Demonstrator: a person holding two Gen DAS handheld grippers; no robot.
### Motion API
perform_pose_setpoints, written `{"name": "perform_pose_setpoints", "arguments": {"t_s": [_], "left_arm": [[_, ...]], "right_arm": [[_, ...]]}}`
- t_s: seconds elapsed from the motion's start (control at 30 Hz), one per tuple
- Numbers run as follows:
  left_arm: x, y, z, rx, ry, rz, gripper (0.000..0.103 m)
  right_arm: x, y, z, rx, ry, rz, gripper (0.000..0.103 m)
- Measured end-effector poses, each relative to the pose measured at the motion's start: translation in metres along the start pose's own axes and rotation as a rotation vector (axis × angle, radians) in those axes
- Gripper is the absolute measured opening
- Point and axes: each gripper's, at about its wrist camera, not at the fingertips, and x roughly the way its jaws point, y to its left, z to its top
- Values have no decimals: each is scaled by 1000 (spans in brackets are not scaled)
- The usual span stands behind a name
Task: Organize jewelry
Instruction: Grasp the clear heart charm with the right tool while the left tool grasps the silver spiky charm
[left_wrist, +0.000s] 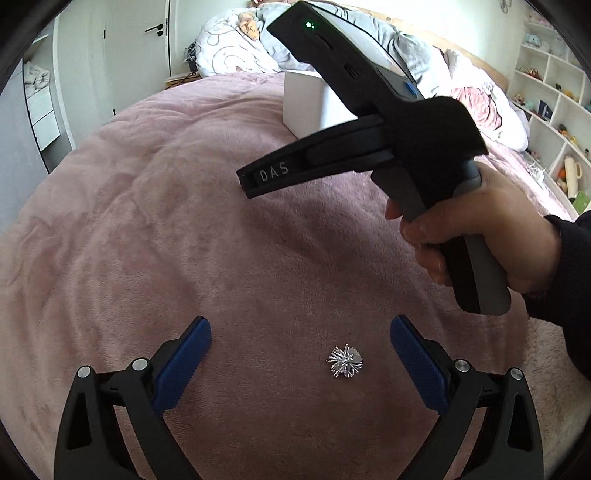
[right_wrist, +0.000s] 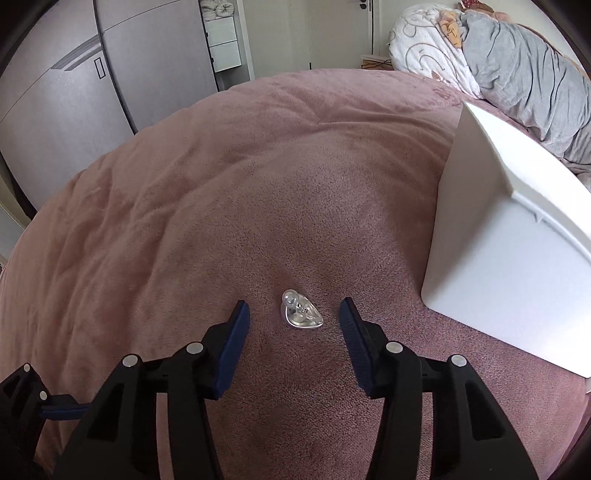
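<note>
Straddling targets | left gripper (left_wrist: 300, 345) wide open, empty, silver brooch (left_wrist: 345, 361) between fingers | right gripper (right_wrist: 294, 321) open, empty, clear trinket (right_wrist: 301, 310) centred, near white box (right_wrist: 491, 266), likely drop-off

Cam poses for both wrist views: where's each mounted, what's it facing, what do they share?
Left wrist: on the left claw, open, looking down at the pink blanket and a silver brooch; right hand and its tool cross the view.
Right wrist: on the right claw, open, looking down at a clear piece.
Shared: blanket, white box, duvet.
</note>
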Motion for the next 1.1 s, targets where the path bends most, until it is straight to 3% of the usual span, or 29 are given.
{"name": "perform_pose_setpoints", "arguments": {"t_s": [0.07, 0.17, 0.23, 0.33, 0.4, 0.47, 0.57, 0.73, 0.9, 1.0, 1.1], "left_arm": [[7, 1, 0, 14, 12, 14, 95], [11, 6, 0, 13, 20, 39, 79], [14, 11, 0, -1, 16, 30, 77], [13, 13, 0, 5, 10, 45, 64], [10, 11, -1, 11, 6, 68, 36], [10, 15, 0, -2, 18, 93, 24], [8, 23, -1, -44, 21, 69, 17], [3, 22, -1, -51, 26, 77, 20], [-24, 16, -2, -64, -65, 74, 55], [-33, 6, -2, -35, -87, 24, 59], [-24, -11, -5, 55, -25, 13, 59]], "right_arm": [[3, -4, -2, 15, 0, 8, 41], [5, -8, -3, 24, 2, 22, 29], [5, -11, -3, 31, 5, 33, 24], [4, -12, -3, 32, 3, 43, 24], [1, -12, -4, 29, 1, 48, 24], [-1, -12, -5, 31, 2, 56, 24], [-8, -13, -5, 32, -4, 63, 24], [-25, -17, -5, 36, -30, 66, 24], [-36, -19, -7, 37, -48, 70, 24], [-40, -17, -8, 34, -54, 75, 24], [-42, -14, -9, 35, -56, 84, 24]]}}
